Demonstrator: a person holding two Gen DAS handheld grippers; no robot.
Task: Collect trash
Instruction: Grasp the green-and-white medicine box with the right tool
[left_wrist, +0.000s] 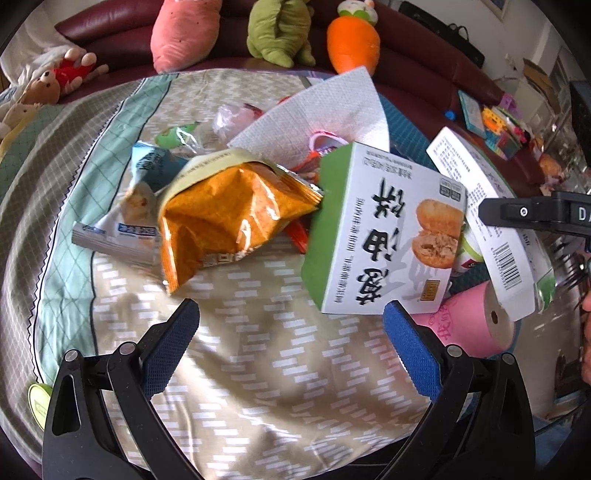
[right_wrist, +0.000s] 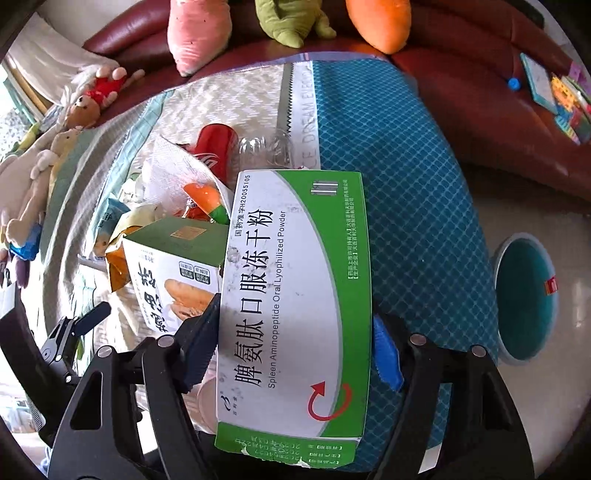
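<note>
A pile of trash lies on the cloth-covered table (left_wrist: 240, 369). My left gripper (left_wrist: 291, 314) is open and empty, just in front of an orange snack bag (left_wrist: 229, 218) and a green-and-white pastry box (left_wrist: 384, 236). My right gripper (right_wrist: 295, 332) is shut on a green-and-white medicine box (right_wrist: 299, 295) and holds it above the table's right side; that box also shows at the right of the left wrist view (left_wrist: 487, 221). A paper towel (left_wrist: 325, 110), a red cola can (right_wrist: 214, 147), a clear plastic bottle (right_wrist: 266, 147) and a blue-white wrapper (left_wrist: 122, 221) lie in the pile.
A teal round bin (right_wrist: 528, 299) stands on the floor right of the table. A pink paper roll (left_wrist: 476, 317) lies at the table's right edge. A dark red sofa (left_wrist: 122, 40) with plush toys (left_wrist: 184, 33) curves behind the table. Toys and a book (right_wrist: 554, 92) lie on the sofa's right end.
</note>
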